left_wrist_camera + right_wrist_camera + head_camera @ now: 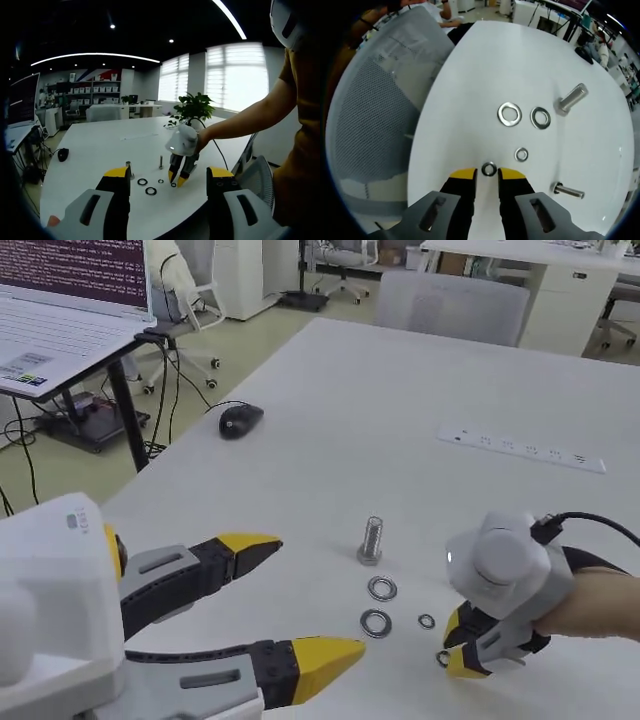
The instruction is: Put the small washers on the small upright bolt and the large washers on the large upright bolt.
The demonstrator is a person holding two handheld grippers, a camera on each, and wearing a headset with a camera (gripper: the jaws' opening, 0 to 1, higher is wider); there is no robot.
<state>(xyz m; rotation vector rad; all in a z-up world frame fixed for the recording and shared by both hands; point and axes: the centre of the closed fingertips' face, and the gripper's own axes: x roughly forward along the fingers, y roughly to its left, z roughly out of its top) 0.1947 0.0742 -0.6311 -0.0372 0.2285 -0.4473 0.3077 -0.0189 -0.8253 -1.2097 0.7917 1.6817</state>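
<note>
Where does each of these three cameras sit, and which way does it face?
Head view: on the person's head, looking forward and down at the table; shows the left gripper, the right gripper and the hand holding it.
Left gripper view: on the left gripper, looking along its jaws across the table toward the right gripper and the person's orange sleeve.
Right gripper view: on the right gripper, looking down past its jaws at a small washer.
Shared: all three show the large bolt and two large washers.
</note>
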